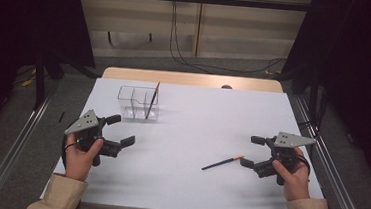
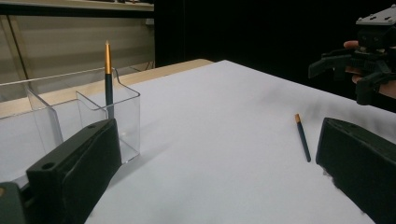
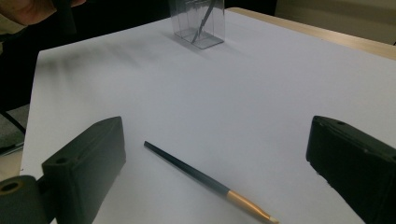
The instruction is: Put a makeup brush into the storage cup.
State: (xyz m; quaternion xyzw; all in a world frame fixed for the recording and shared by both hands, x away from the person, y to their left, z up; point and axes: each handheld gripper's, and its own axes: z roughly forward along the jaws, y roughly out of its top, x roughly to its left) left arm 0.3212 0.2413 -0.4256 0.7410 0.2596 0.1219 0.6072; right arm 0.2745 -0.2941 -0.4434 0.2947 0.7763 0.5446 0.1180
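A dark pencil point(image 1: 221, 163) with an orange end lies flat on the white table point(image 1: 192, 115), just left of my right gripper point(image 1: 251, 151), which is open. From the right gripper view this pencil point(image 3: 201, 178) lies between the jaws, on the table. A second dark pencil point(image 1: 151, 100) stands tilted in the right compartment of a clear plastic holder point(image 1: 137, 103). My left gripper point(image 1: 121, 130) is open and empty, a little in front and left of the holder. In the left gripper view I see the holder point(image 2: 74, 116), its pencil point(image 2: 108, 77) and the loose pencil point(image 2: 302, 137).
The clear holder has three compartments; the left two look empty. Metal rails point(image 1: 15, 141) run along both sides of the table. Cables point(image 1: 197, 60) lie on the floor beyond the far edge. A small dark object point(image 1: 226, 86) sits at the table's far edge.
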